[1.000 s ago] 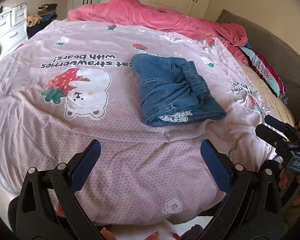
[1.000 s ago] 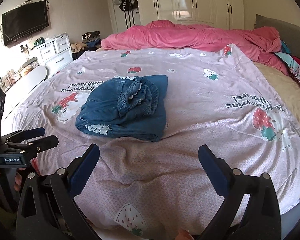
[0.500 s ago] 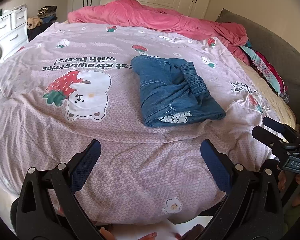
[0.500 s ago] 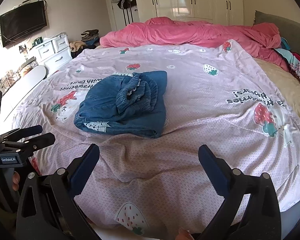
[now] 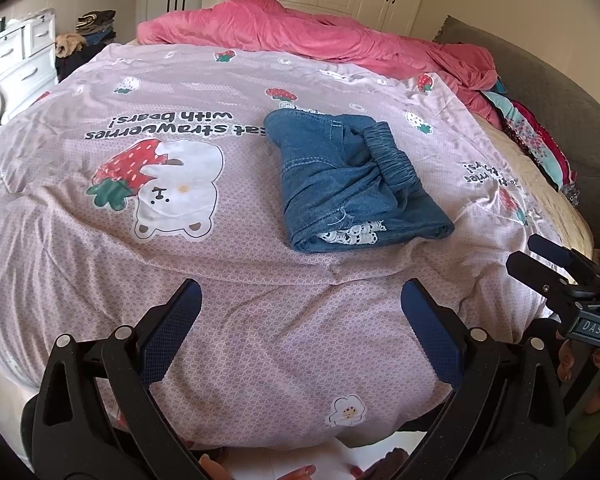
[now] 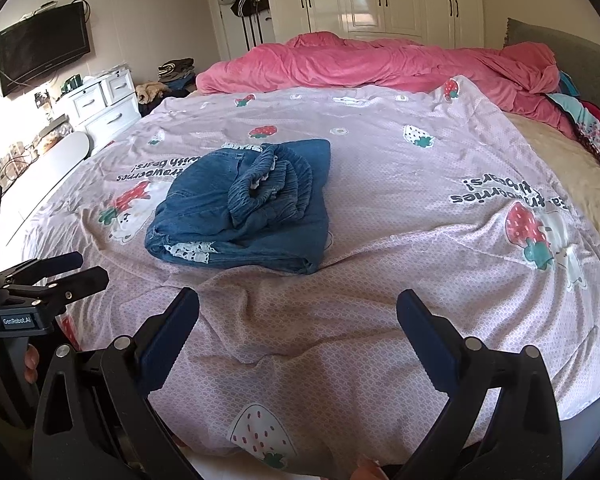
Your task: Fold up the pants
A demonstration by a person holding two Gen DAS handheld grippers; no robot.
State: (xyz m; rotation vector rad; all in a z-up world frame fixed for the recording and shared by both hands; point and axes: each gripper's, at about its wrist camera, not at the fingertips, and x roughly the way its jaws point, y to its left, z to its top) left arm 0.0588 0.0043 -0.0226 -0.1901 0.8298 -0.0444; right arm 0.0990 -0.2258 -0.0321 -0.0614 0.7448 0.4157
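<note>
Pink strawberry bedspread point(image 5: 260, 320) is carrying the folded pants point(image 5: 352, 184) mid-bed; we are holding left gripper point(image 5: 300, 316) and right gripper point(image 6: 298, 316) spread wide, empty, well short. Folding looks finished; next we are probably only tidying.

The bedspread point(image 5: 260, 340) carries inverted black lettering reading "eat strawberries with bears!" point(image 5: 172, 126) toward its far left corner; the same slogan appears near its right edge, only partly legible. The right gripper point(image 5: 548, 264) housing bears a "DAS" label point(image 5: 592, 327). The left gripper point(image 6: 72, 268) housing bears a "GenRobot.AI" label point(image 6: 17, 322).
</note>
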